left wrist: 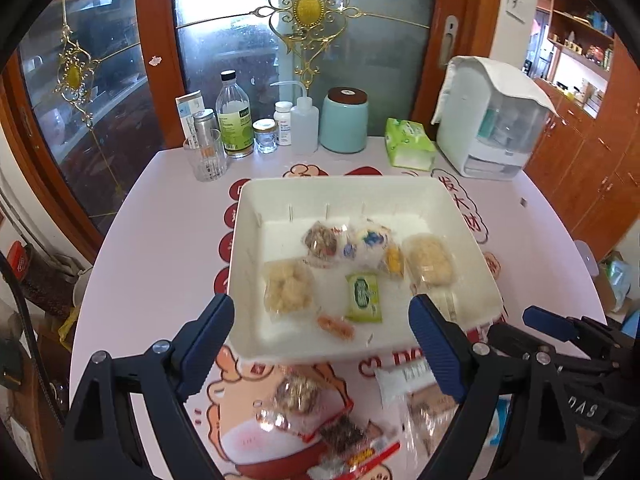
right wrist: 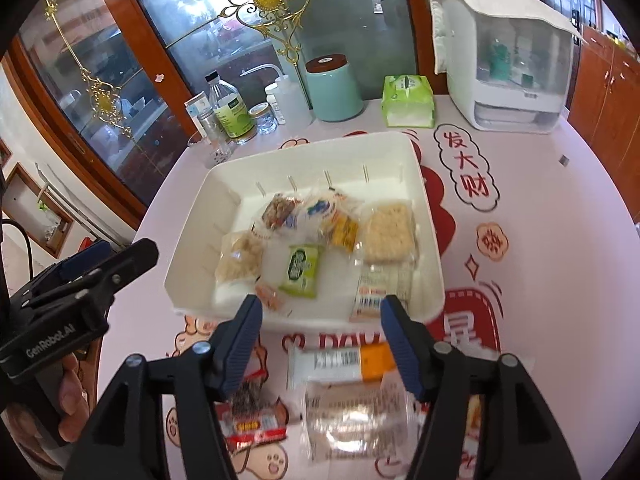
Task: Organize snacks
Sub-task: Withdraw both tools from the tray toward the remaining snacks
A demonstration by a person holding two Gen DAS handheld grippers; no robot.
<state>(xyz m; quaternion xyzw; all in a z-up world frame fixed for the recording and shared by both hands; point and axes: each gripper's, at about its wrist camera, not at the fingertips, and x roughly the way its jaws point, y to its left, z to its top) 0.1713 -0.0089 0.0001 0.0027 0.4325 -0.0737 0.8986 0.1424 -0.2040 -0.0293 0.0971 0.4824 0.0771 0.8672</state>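
A white tray (left wrist: 248, 216) (right wrist: 192, 264) sits mid-table and holds several wrapped snacks, among them a green packet (left wrist: 363, 296) (right wrist: 302, 270) and pale puffed cakes (left wrist: 430, 266). My left gripper (left wrist: 320, 312) hovers open over the tray's near rim, nothing between its fingers. My right gripper (right wrist: 320, 306) is open too, above the near rim, with a white barcode packet (right wrist: 376, 292) lying in the tray by its right fingertip. Loose on the table below the grippers lie a white-and-orange bar (right wrist: 344, 360), a clear packet (right wrist: 352, 416), a red packet (right wrist: 252, 420) and a nut packet (left wrist: 296, 392).
Along the back edge stand a drinking glass (left wrist: 206, 158), bottles (left wrist: 234, 116), a teal canister (left wrist: 344, 120), a green tissue pack (left wrist: 408, 144) and a white covered appliance (left wrist: 492, 128). Glass cabinet doors rise behind. The pink printed tablecloth (right wrist: 540, 240) lies bare to the tray's right.
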